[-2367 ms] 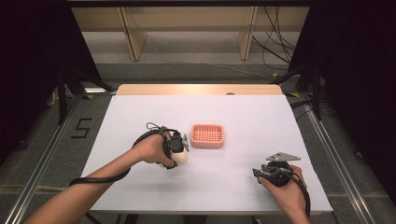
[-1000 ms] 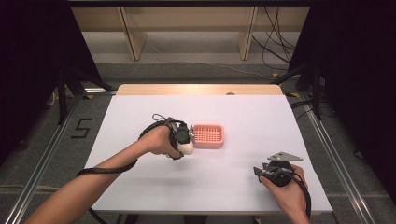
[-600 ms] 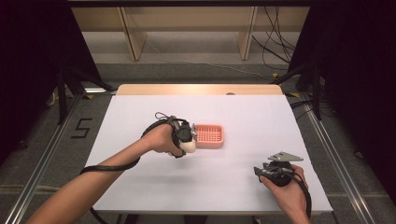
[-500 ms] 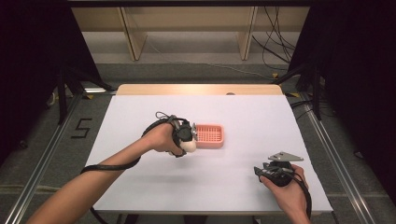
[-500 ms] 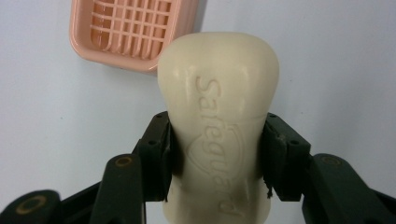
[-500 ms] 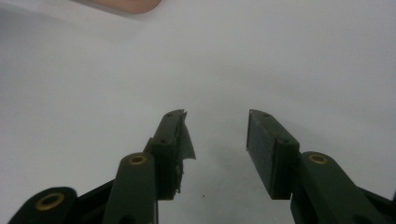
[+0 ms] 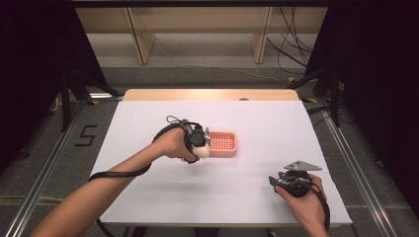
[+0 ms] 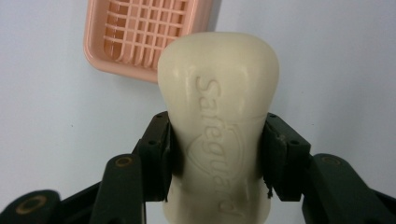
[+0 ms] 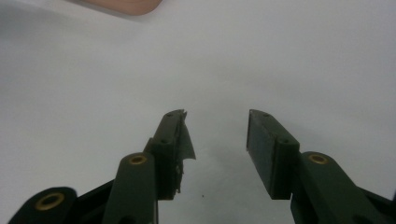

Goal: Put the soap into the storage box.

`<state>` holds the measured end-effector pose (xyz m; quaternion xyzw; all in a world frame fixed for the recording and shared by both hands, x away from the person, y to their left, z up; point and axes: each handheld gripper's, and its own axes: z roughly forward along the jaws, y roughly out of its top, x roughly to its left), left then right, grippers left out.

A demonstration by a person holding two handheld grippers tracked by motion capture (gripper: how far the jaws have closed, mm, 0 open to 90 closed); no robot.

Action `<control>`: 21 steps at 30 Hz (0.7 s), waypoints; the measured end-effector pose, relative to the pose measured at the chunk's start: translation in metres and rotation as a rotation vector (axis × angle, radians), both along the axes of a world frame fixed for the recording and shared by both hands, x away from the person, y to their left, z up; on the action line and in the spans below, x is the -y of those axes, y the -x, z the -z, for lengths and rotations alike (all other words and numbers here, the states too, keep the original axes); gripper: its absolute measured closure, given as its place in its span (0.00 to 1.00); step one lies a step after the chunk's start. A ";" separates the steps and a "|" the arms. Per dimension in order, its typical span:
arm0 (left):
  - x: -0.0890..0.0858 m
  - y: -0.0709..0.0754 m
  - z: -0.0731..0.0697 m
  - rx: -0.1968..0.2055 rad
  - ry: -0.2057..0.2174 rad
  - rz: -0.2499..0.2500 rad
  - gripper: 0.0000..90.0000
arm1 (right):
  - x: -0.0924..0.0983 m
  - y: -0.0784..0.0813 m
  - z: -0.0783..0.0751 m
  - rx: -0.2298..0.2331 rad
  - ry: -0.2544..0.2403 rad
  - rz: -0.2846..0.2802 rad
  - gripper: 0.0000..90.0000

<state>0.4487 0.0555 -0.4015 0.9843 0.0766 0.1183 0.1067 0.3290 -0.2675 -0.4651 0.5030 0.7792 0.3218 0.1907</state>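
Observation:
A cream bar of soap [image 8: 219,116] with raised lettering is clamped between the jaws of my left gripper [image 8: 217,140], which is shut on its lower half. In the high view the soap [image 7: 201,151] and left gripper [image 7: 197,140] hang just left of a pink slatted soap dish [image 7: 222,143] in the middle of the white table [image 7: 148,118]. The dish [image 8: 140,32] lies beyond the soap, up and to the left. My right gripper [image 9: 217,135] stands open over bare table, nothing between its pads; it is near the front right [image 7: 286,181].
The table's wooden far edge [image 7: 207,95] and metal side rails [image 7: 341,148] bound the work area. A cable [image 7: 118,173] trails from the left gripper along the forearm. A corner of the pink dish [image 9: 126,5] shows at the top of the right gripper view.
My left hand has carried the soap to the right and slightly away, from beside the dish's near-left to right against its left end. The right hand has stayed in place.

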 end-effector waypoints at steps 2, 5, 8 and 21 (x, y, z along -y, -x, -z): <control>0.001 0.000 0.000 0.003 0.001 -0.002 0.55 | 0.000 0.000 -0.001 0.004 -0.002 0.000 0.64; 0.002 -0.001 0.000 0.016 0.010 -0.001 0.55 | -0.001 0.001 -0.001 -0.012 -0.019 0.016 0.64; 0.003 -0.002 -0.001 0.021 0.006 0.006 0.55 | -0.001 0.001 -0.001 -0.010 -0.013 0.009 0.64; 0.007 -0.006 0.002 0.043 0.016 -0.001 0.55 | 0.000 0.001 -0.002 -0.007 -0.016 0.019 0.63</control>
